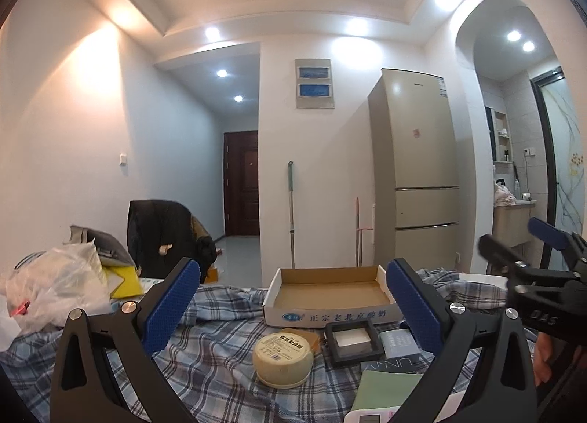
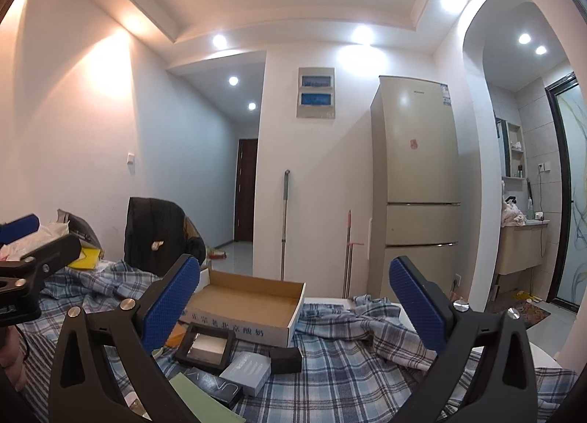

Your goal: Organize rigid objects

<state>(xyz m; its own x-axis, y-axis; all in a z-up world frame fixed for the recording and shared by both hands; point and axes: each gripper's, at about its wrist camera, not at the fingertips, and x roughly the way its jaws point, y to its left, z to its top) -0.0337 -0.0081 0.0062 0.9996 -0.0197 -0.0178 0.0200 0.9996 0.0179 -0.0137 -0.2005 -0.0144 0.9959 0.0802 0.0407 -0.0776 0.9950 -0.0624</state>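
Blue pads sit wide apart on the left gripper [image 1: 293,307], and it holds nothing. At 6 o'clock rests a round cream tub [image 1: 282,358]. At 5 o'clock lies a black frame box [image 1: 353,342]. The empty cardboard tray [image 1: 330,292] waits on the checked cloth [image 1: 220,368]. The right gripper [image 2: 293,307] is wide open too, holding nothing.

A: What is sitting between the right gripper's [image 2: 293,298] spread blue pads?

B: An open cardboard box [image 2: 253,307] is lying at twelve o'clock on the plaid cloth [image 2: 341,379]. A black framed case [image 2: 204,346], a grey box [image 2: 246,371] and a black block [image 2: 285,354] are crowding its front edge.

A: And at nine o'clock?

B: The left gripper [image 2: 22,239] is showing there.
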